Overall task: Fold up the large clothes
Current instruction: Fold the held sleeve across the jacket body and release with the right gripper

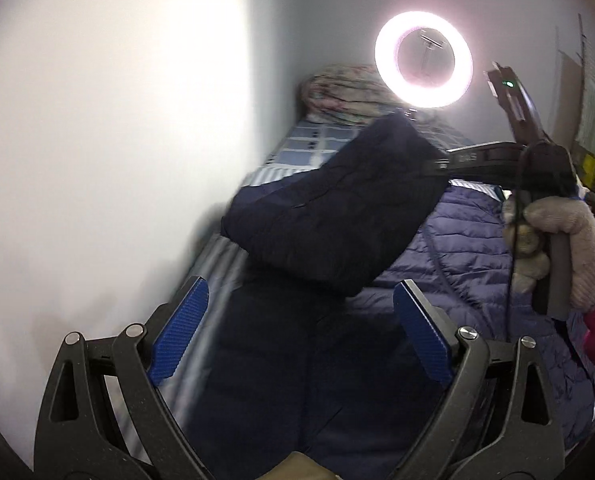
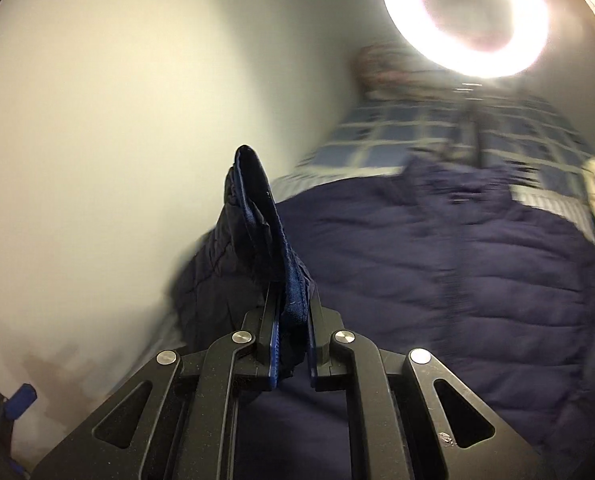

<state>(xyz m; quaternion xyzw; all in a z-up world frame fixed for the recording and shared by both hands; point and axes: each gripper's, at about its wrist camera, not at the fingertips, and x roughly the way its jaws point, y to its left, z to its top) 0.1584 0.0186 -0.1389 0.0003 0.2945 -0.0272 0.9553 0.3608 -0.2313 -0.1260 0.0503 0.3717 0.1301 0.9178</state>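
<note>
My right claw (image 2: pixel 291 336) is clenched on the cuff of the navy puffer jacket (image 2: pixel 437 264), whose body sprawls across the lower right of the frame on the bed (image 2: pixel 377 140). My left claw (image 1: pixel 301 332) hangs released above the jacket. It looks light, soft and slippery, so I would pinch seams or cuffs. The wall (image 1: pixel 117 140) crowds the left of the frame; the ring light (image 1: pixel 423 60) stands upper right, over bunched bedding (image 1: pixel 337 92).

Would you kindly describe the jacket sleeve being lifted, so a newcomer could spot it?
Start at the bed below the ring light. On it lies a navy quilted jacket. Its sleeve is the only part raised, pinched by the right claw.
</note>
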